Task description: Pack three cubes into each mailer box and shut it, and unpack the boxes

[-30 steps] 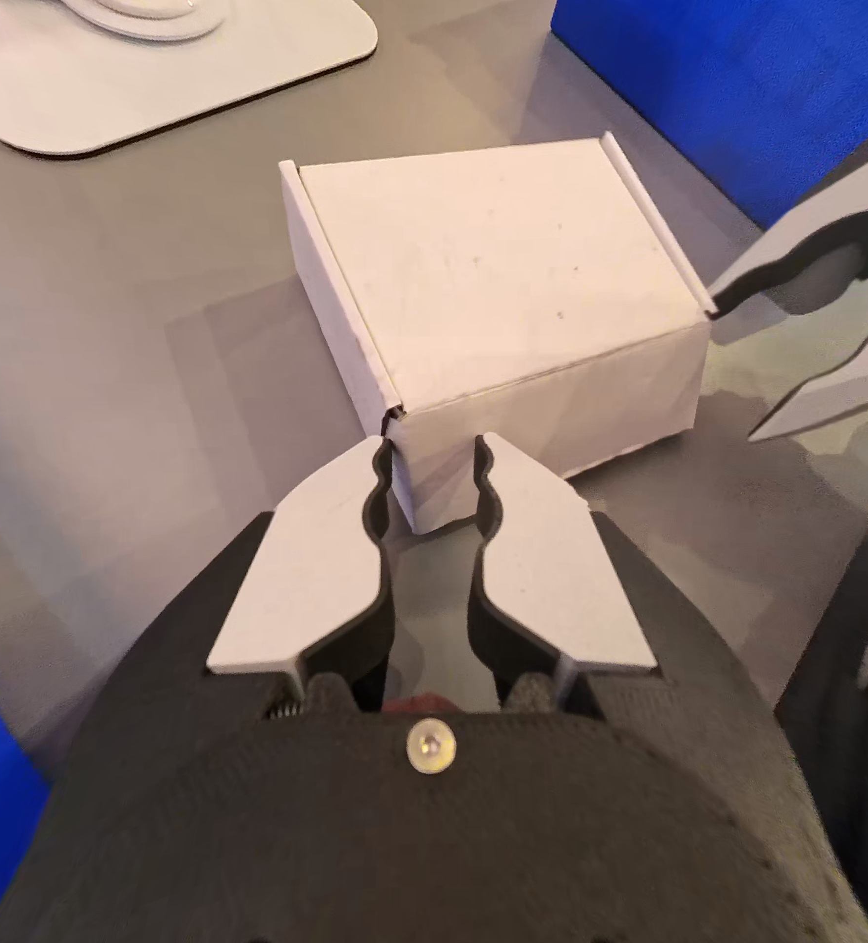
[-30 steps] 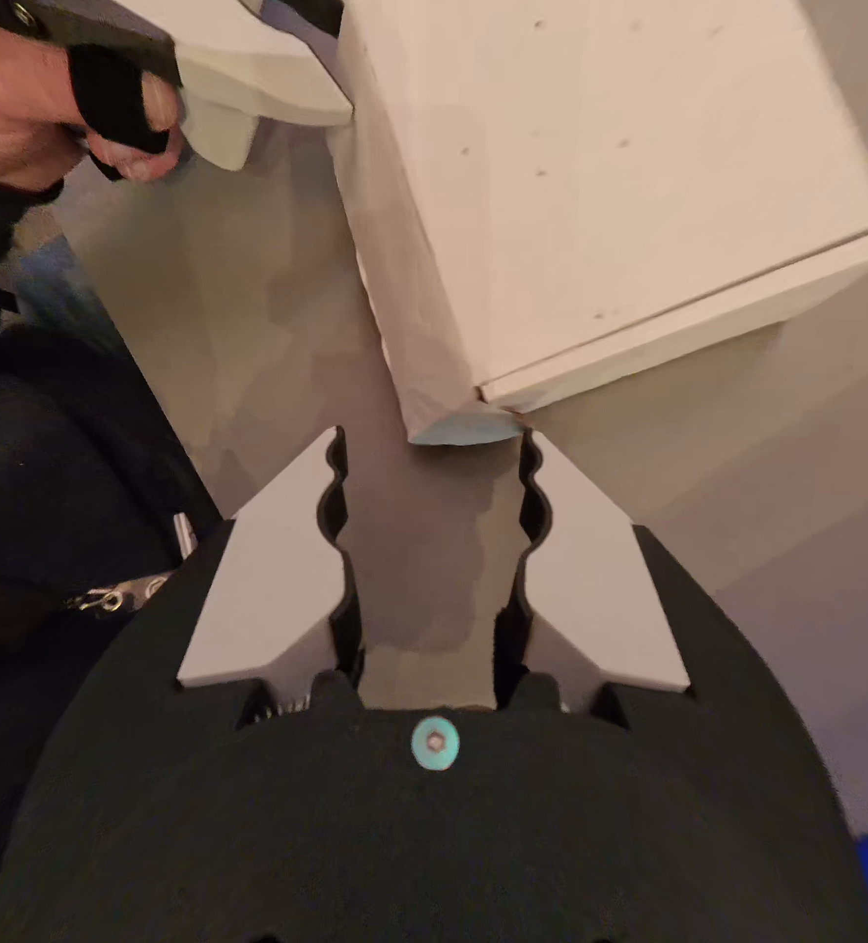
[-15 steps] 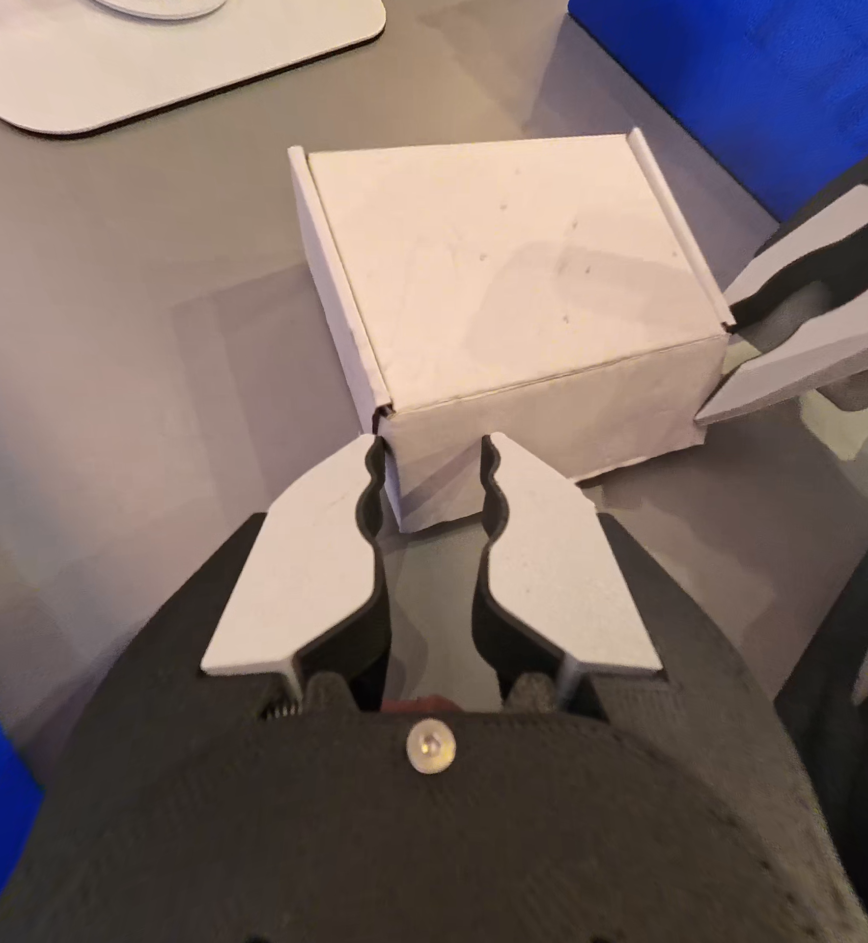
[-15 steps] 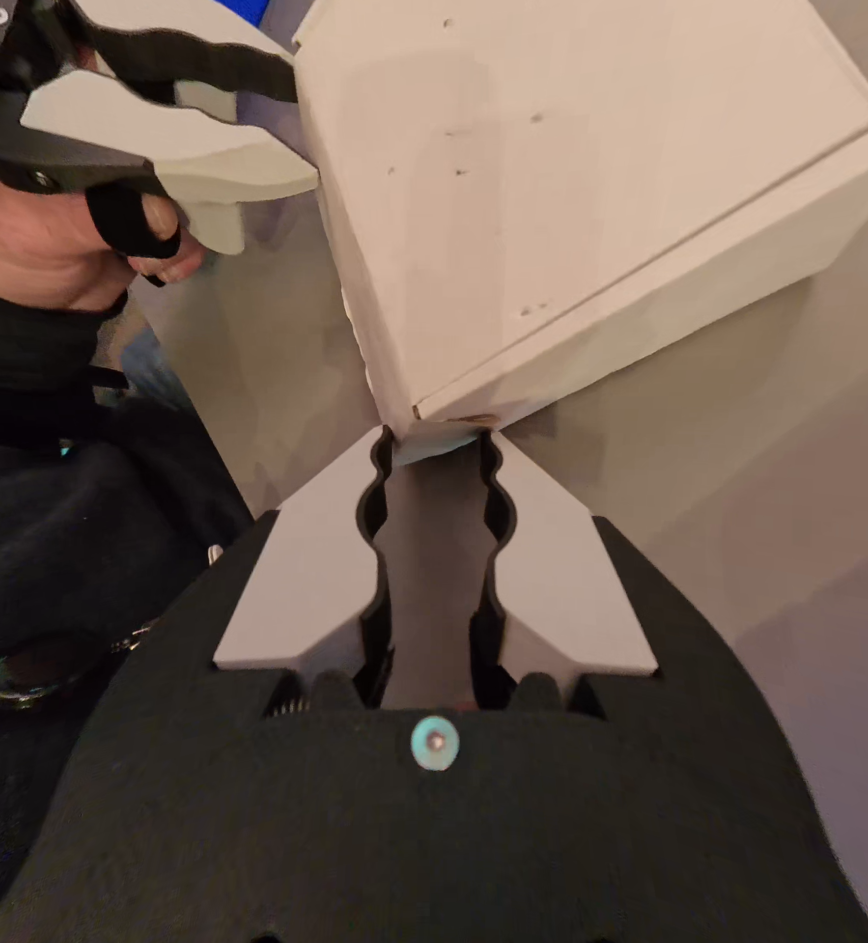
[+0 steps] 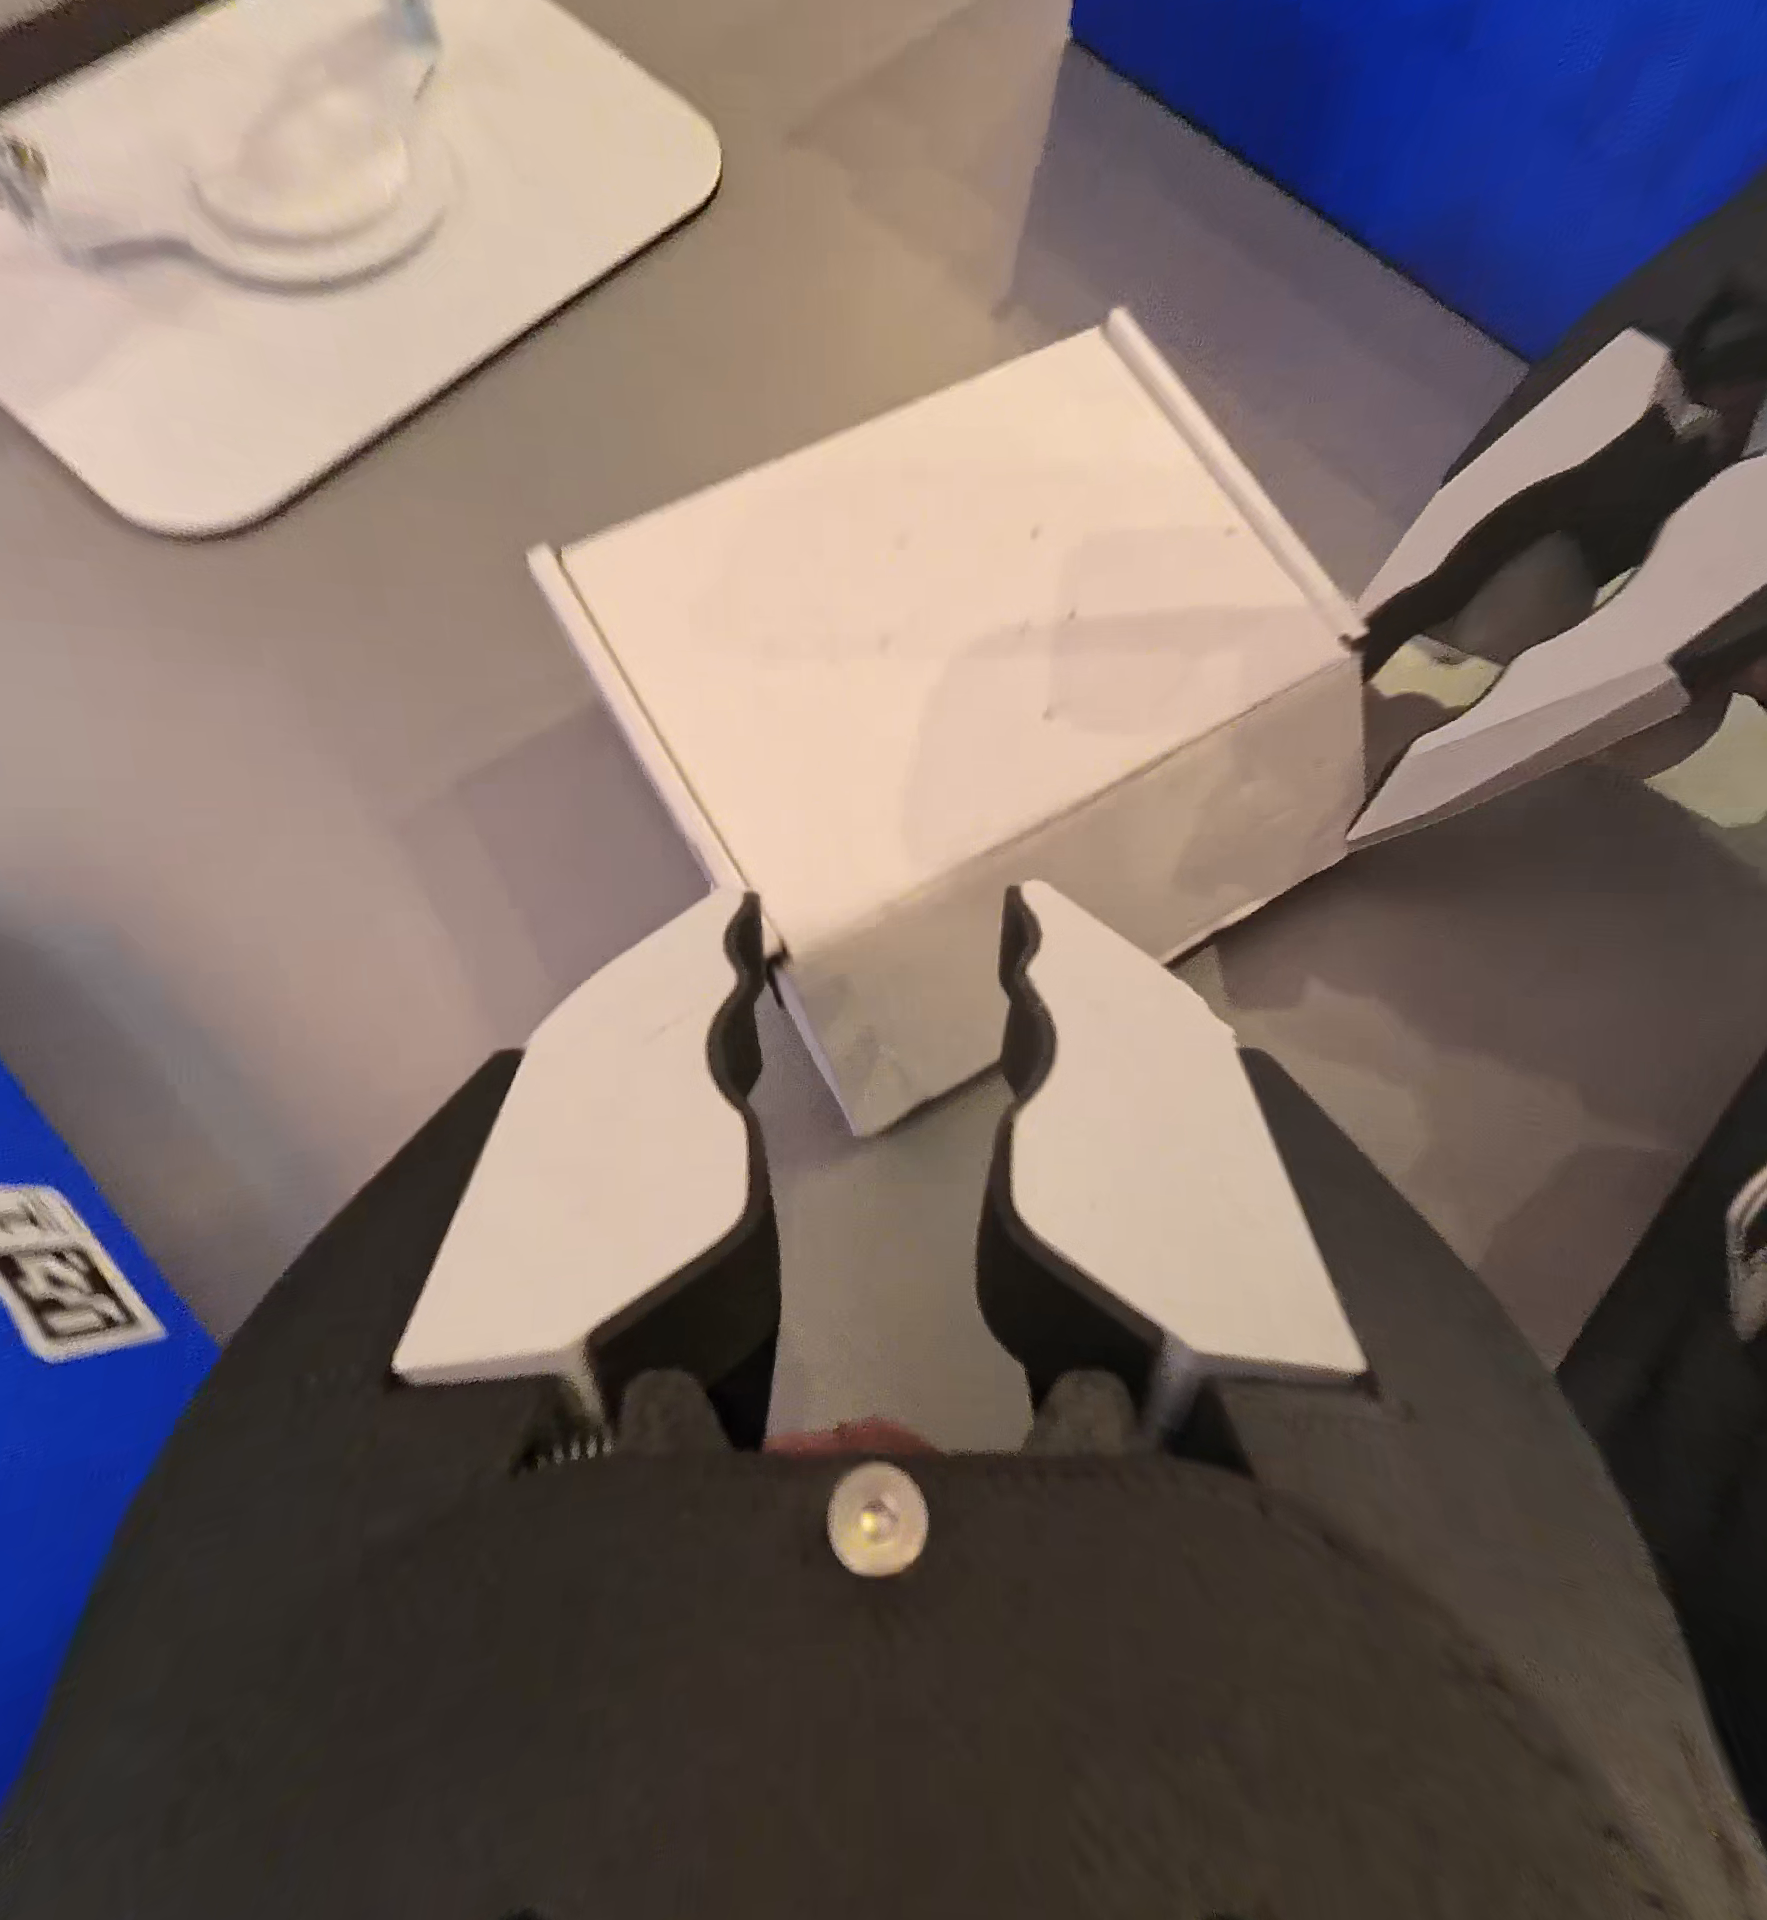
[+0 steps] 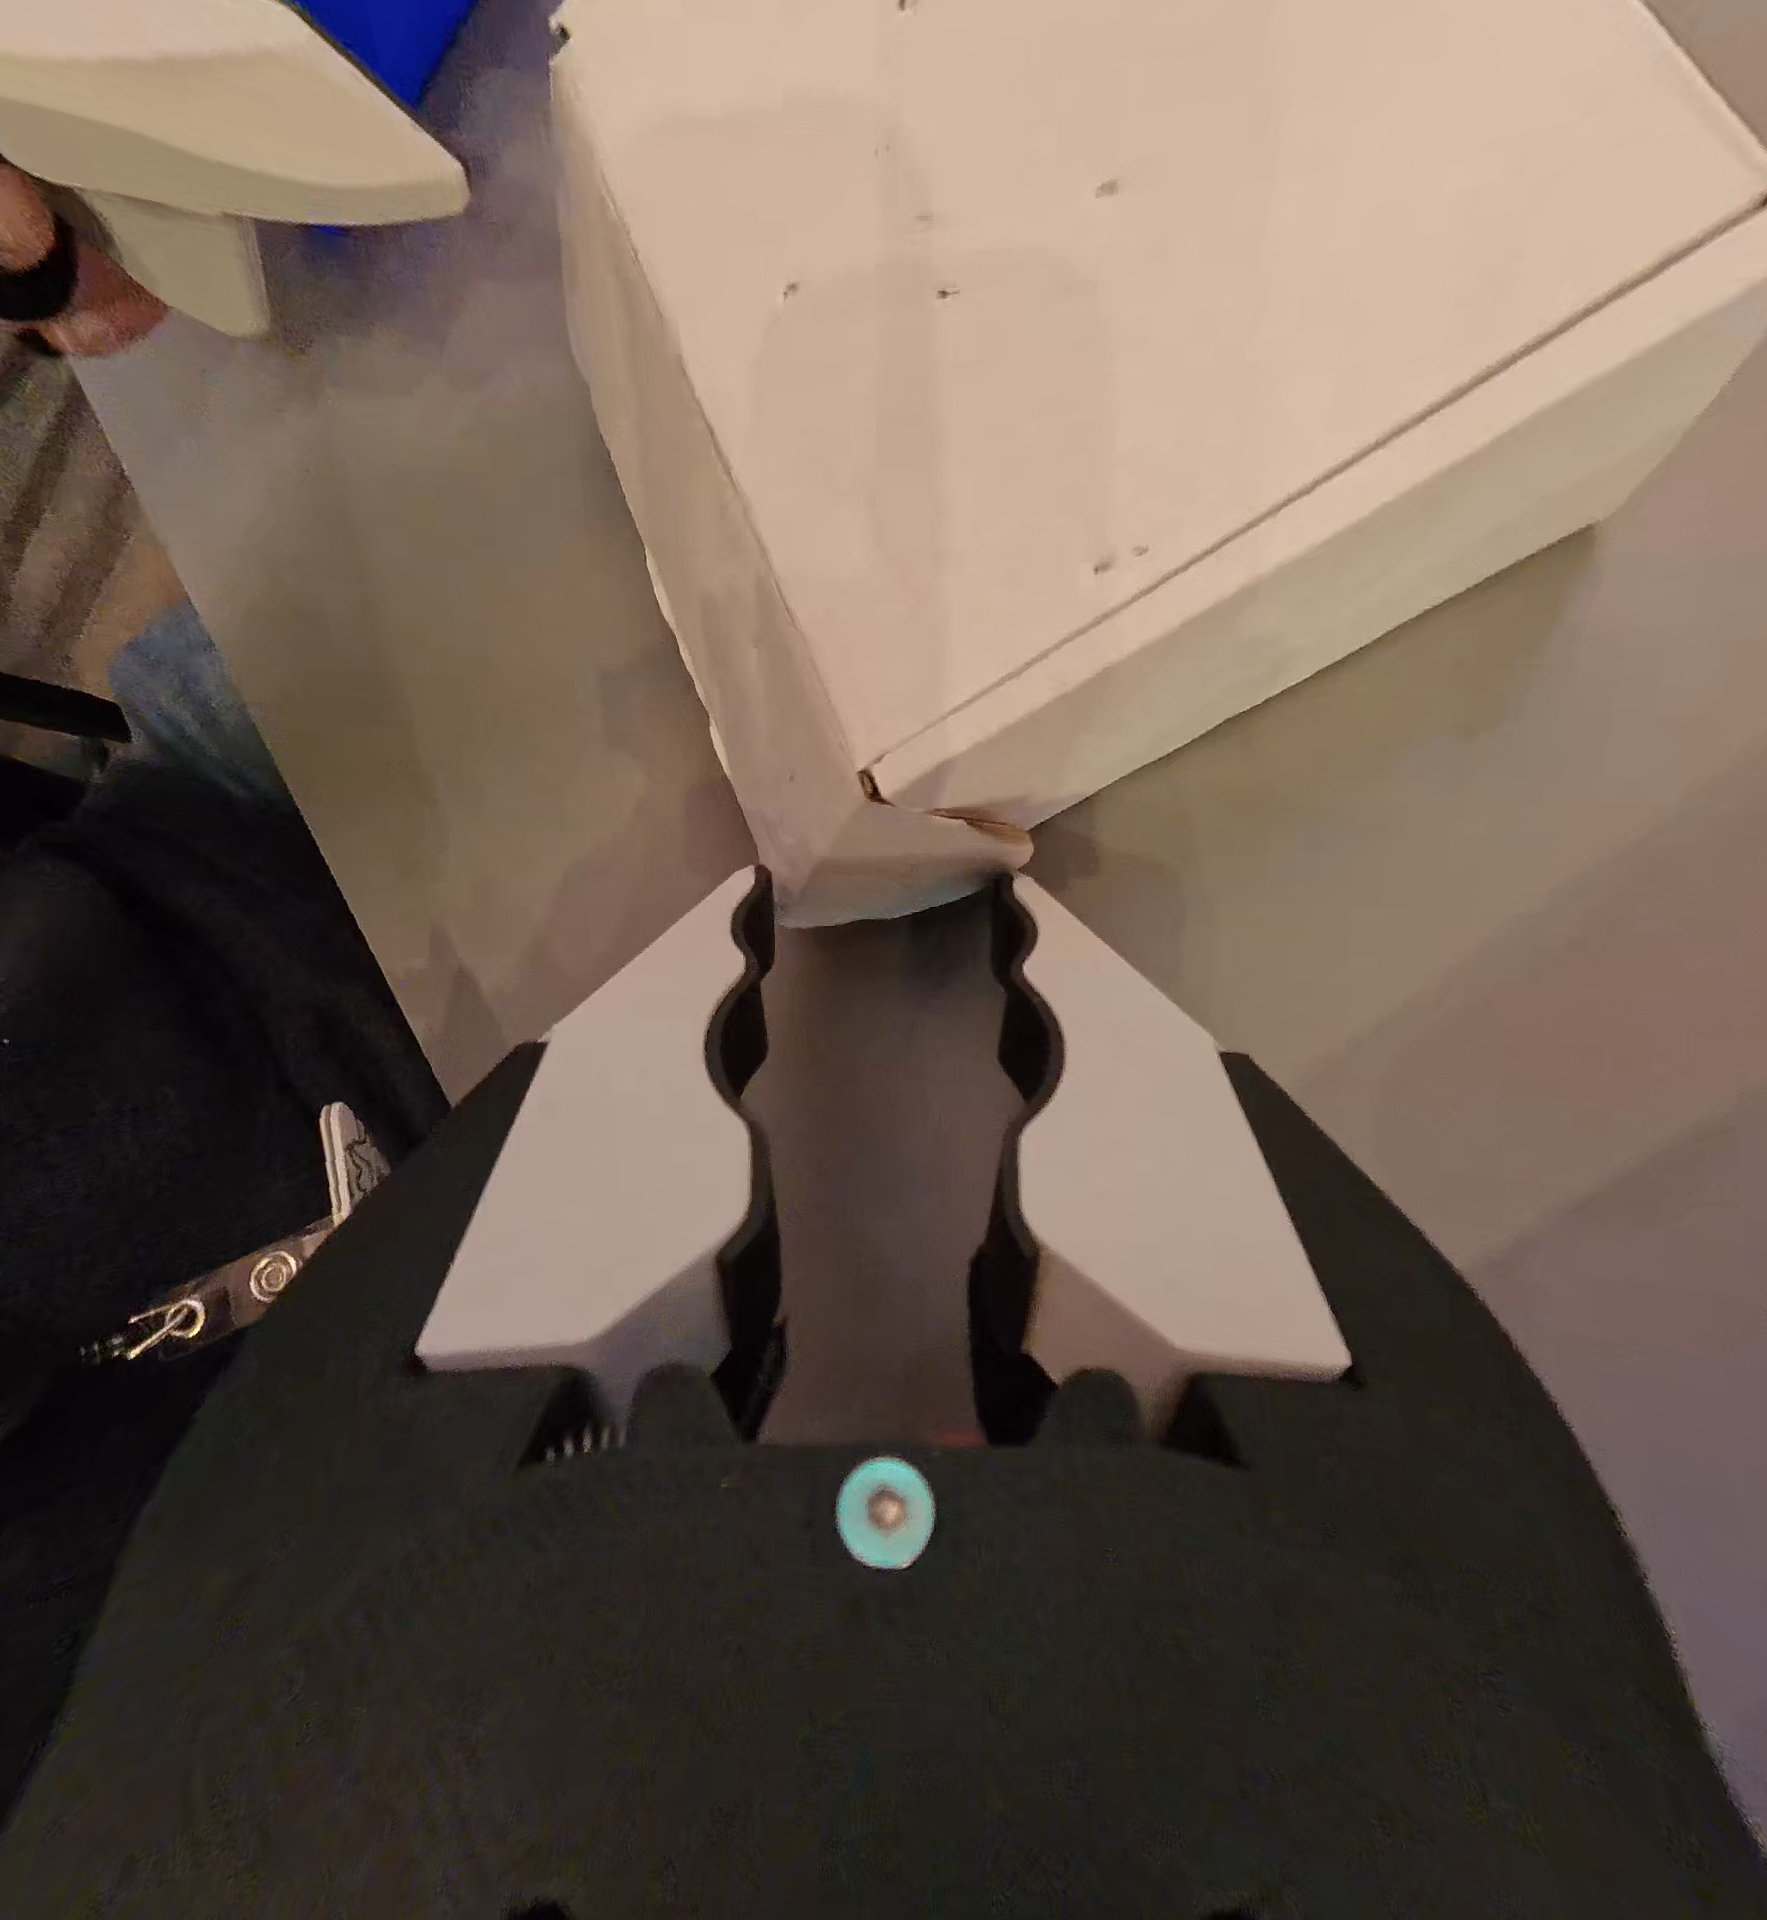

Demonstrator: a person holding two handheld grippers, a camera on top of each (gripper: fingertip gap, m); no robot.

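Left tool (image 5: 877, 904) is partly open, straddling the near corner of the closed white mailer box (image 5: 946, 665) without gripping it. Right tool (image 6: 884, 883) is the same, gaping at the opposite front corner. Box sits flat on the grey surface (image 5: 287, 727), white monitor stand base (image 5: 266, 270) further back

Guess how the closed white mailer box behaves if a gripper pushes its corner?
The mailer box probably slides or pivots rather than tips: it sits low and flat on the smooth grey table. Its corner looks dented, so the thin cardboard likely gives.
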